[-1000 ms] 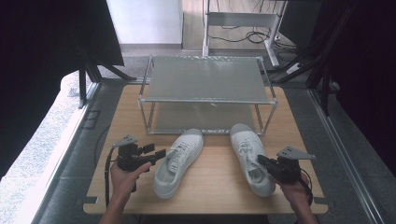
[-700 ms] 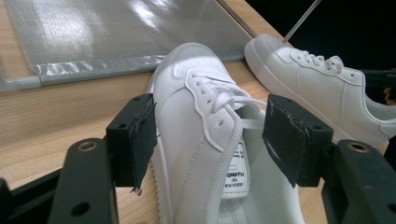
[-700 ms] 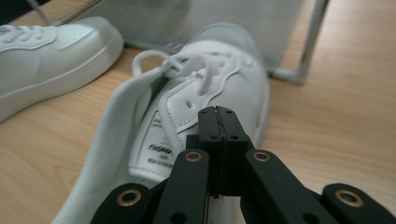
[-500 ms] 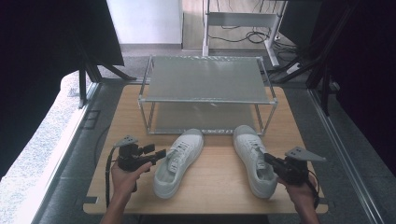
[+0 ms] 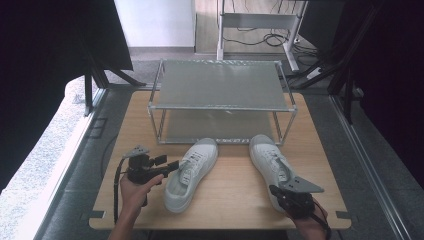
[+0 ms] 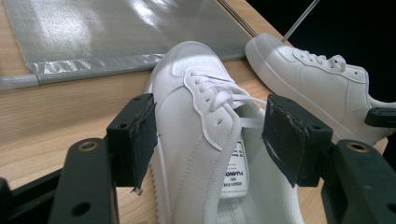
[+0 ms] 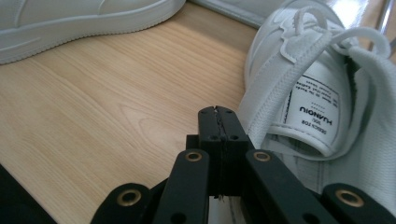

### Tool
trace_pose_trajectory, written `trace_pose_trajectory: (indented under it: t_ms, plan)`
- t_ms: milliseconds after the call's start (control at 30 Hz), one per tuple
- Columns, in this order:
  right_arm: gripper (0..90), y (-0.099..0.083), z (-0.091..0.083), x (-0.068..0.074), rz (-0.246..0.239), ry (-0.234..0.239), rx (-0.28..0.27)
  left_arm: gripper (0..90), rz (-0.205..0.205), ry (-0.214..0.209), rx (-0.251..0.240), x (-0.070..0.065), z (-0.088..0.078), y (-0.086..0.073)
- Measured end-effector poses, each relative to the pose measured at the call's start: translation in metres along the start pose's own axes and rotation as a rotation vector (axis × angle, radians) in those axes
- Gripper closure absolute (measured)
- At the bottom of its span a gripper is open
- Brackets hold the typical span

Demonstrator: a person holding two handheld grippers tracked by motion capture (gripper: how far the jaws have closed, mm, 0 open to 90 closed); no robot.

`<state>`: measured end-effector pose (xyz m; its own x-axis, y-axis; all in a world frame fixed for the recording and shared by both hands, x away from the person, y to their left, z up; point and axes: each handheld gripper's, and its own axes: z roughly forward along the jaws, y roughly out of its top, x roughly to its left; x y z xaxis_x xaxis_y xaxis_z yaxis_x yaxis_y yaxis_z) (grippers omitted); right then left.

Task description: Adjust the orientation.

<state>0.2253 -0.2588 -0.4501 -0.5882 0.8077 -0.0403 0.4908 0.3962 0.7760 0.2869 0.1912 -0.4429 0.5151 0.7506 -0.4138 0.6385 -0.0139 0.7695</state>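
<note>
Two white lace-up sneakers are lying on a pale wooden bench point(image 5: 235, 200), toes pointing toward the far side. The left sneaker point(image 5: 191, 172) is sitting near the middle, angled slightly rightward, while the right sneaker point(image 5: 272, 167) is resting well apart from it on the right. The left gripper point(image 5: 167, 167) is hovering at the left sneaker's near end with its jaws standing wide apart, one pad on either side of the collar and tongue, not pressing on it. The right gripper point(image 5: 276, 191) is sitting at the heel end of the right sneaker with its jaws pressed together on nothing, just beside the collar. Each sneaker looks light, with a soft, yielding upper, loose laces and a smooth, possibly slippery skin over a firmer rubber sole; taking hold across the padded collar or heel edge seems the surest grip. Just beyond the toes, a two-tier metal shoe rack point(image 5: 220, 90) with grey shelves is standing on the far half of the bench.
</note>
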Motion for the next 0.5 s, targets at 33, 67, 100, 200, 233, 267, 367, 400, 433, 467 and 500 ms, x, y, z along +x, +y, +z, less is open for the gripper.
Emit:
trace_pose_trajectory:
  t_ms: [33,67,100,200,233,267,367,400,433,467,500]
  plan:
    - [90.0,0.0001,-0.0010,-0.0020,0.003,0.005,0.009,35.2,0.002,0.003,0.000,-0.0001,-0.0001,0.0001]
    - [90.0,0.0000,-0.0015,-0.0029,0.002,0.004,0.013,35.2,0.001,0.005,0.000,-0.0001,-0.0006,0.0003]
    - [90.0,-0.0001,-0.0026,-0.0048,0.004,0.006,0.017,35.2,-0.003,0.004,-0.002,0.0002,-0.0011,0.0003]
    - [90.0,-0.0016,-0.0039,-0.0096,0.017,0.009,0.018,35.2,-0.007,0.005,-0.009,0.0017,-0.0026,0.0008]
    - [90.0,-0.0018,-0.0036,-0.0095,0.013,0.012,0.017,35.2,-0.011,0.003,-0.011,0.0020,-0.0029,0.0008]
    - [90.0,-0.0017,-0.0025,-0.0084,0.003,0.015,0.020,35.2,-0.010,0.002,-0.011,0.0020,-0.0029,0.0008]
    - [86.5,-0.0004,-0.0006,-0.0060,0.002,0.025,0.020,35.3,-0.005,-0.006,-0.007,0.0008,-0.0025,0.0009]
    - [80.8,0.0004,-0.0006,-0.0065,0.012,0.057,0.008,35.3,-0.004,-0.006,-0.006,0.0005,-0.0026,0.0010]
    - [78.7,0.0009,-0.0008,-0.0067,0.020,0.072,-0.001,35.3,-0.001,-0.008,-0.007,0.0001,-0.0031,0.0014]
    - [77.4,0.0018,-0.0017,-0.0075,0.030,0.089,-0.014,35.3,0.002,-0.005,-0.009,-0.0003,-0.0042,0.0021]
    - [76.2,0.0030,-0.0032,-0.0086,0.041,0.104,-0.027,35.3,0.003,-0.006,-0.013,-0.0008,-0.0058,0.0030]
